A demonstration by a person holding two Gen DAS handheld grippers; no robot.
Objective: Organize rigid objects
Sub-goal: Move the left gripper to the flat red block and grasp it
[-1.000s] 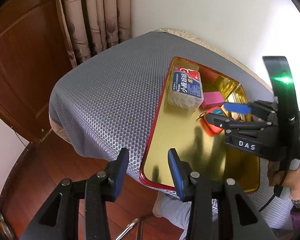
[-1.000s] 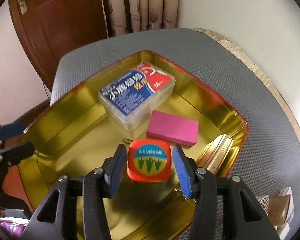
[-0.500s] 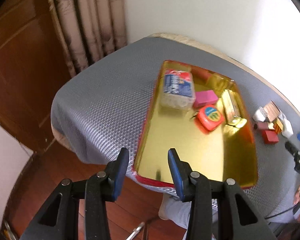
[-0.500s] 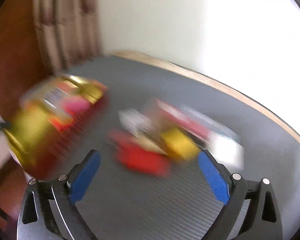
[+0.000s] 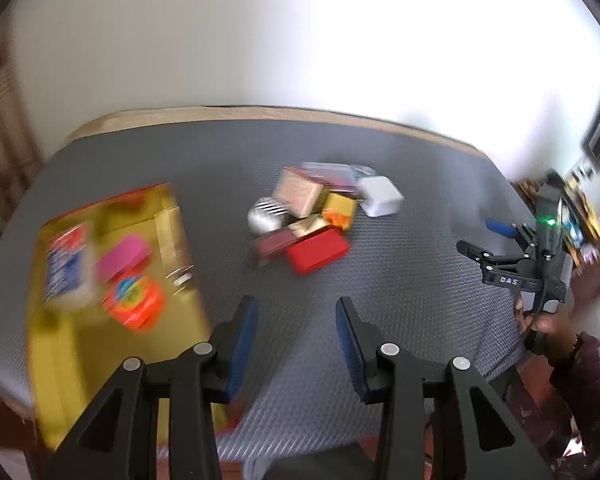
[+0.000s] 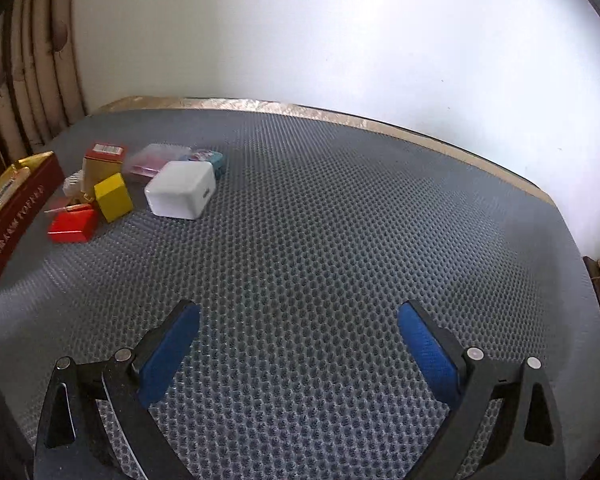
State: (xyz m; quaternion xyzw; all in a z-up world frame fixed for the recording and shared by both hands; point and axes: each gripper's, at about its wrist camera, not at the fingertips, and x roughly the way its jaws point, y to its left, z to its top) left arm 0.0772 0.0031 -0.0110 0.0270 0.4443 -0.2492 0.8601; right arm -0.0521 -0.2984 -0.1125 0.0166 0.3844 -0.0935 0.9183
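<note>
A gold tray with a red rim (image 5: 172, 224) lies at the left of the grey mat; it holds a clear box with a blue label (image 5: 66, 270), a pink block (image 5: 124, 256) and an orange-red tape measure (image 5: 134, 300). A pile of small objects sits mid-table: a red box (image 5: 318, 248) (image 6: 74, 224), a yellow cube (image 6: 113, 197), a white block (image 6: 182, 190) (image 5: 380, 196). My left gripper (image 5: 296, 312) is open and empty above the mat, near the tray's right edge. My right gripper (image 6: 298, 320) (image 5: 482, 236) is wide open and empty, right of the pile.
The tray's red side wall (image 6: 16, 220) shows at the left edge of the right wrist view. A clear case (image 6: 156, 158) and a tan box (image 6: 102, 162) lie in the pile. A white wall stands behind the table. The person's hand (image 5: 548, 324) holds the right gripper.
The right gripper let go of the tape measure in the tray, opened wide and swung right, past the pile. The left gripper's view turned right, from the tray toward the pile.
</note>
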